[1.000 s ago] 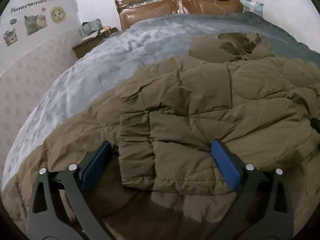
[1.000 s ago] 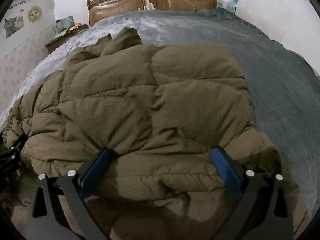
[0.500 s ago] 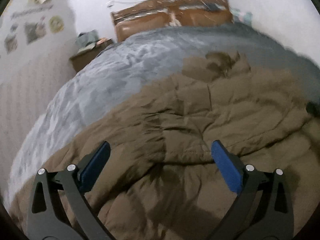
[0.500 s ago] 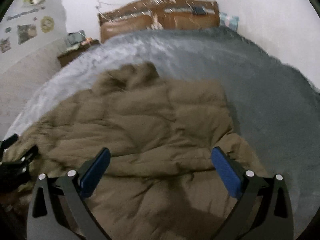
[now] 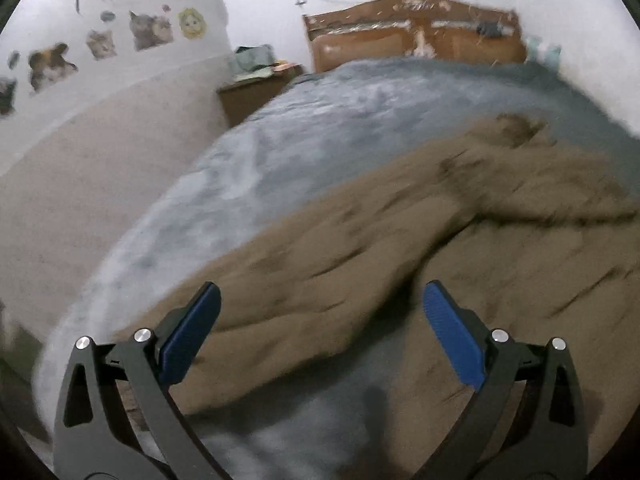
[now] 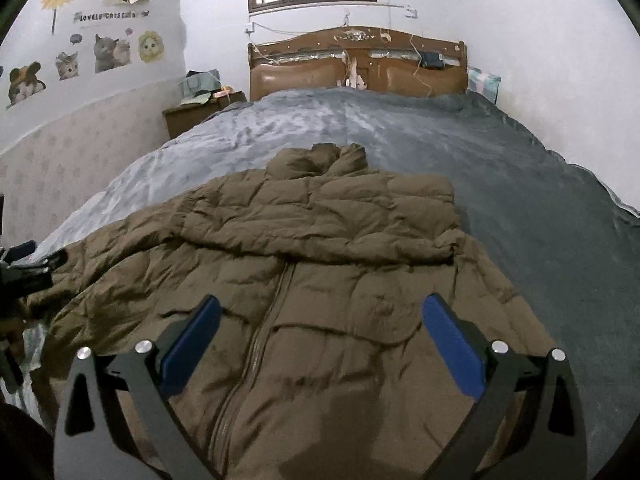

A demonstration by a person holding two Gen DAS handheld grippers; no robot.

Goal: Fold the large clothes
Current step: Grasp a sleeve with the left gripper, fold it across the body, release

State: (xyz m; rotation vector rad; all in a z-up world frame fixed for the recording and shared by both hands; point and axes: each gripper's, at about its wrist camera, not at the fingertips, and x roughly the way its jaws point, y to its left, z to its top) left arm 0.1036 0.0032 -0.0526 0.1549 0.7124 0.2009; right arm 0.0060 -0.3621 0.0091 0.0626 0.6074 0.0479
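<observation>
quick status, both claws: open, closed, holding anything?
Left claw: open, holding nothing, above the brown jacket on the bed.
Right claw: open, holding nothing, over the jacket's zipper.

Blurred brown jacket (image 5: pixel 460 240) on grey bedspread (image 5: pixel 300 140); left tool (image 5: pixel 322 320) spread wide, empty

Both tools pulled back from the jacket (image 6: pixel 320 280).
</observation>
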